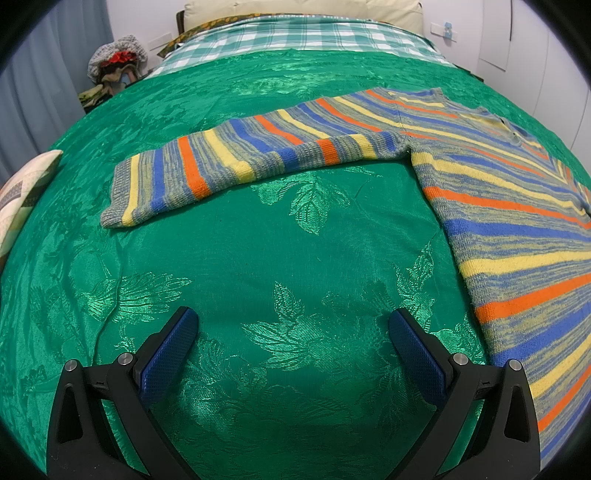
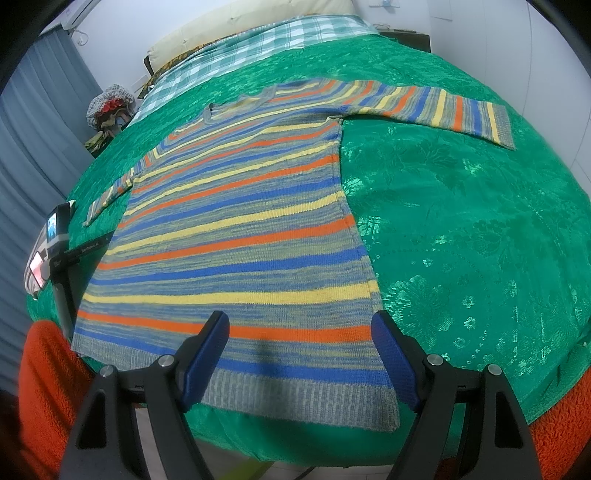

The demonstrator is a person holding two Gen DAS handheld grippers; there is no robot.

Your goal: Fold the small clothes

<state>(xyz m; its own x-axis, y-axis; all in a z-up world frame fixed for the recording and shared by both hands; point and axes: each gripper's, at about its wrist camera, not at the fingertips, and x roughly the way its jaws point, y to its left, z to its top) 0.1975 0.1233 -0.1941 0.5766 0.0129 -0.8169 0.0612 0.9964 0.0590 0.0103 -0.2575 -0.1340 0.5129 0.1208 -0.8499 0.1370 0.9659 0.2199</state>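
A striped knit sweater [image 2: 236,236] in blue, orange, yellow and grey lies flat on the green bedspread [image 2: 461,229], both sleeves spread out to the sides. In the left wrist view its left sleeve [image 1: 236,162] stretches across the cover, and the body [image 1: 517,229] fills the right side. My left gripper [image 1: 293,325] hovers open over bare green cloth, short of the sleeve. My right gripper [image 2: 301,328] stands open above the sweater's grey hem [image 2: 295,398], near its right corner, with nothing pinched between the blue pads [image 2: 207,354].
A checked blanket [image 1: 303,33] and cream pillow [image 1: 295,11] lie at the bed's head. A heap of clothes [image 1: 114,66] sits beside the bed at far left. A patterned cushion [image 1: 22,195] rests at the left edge. Orange fabric [image 2: 48,376] shows along the near edge.
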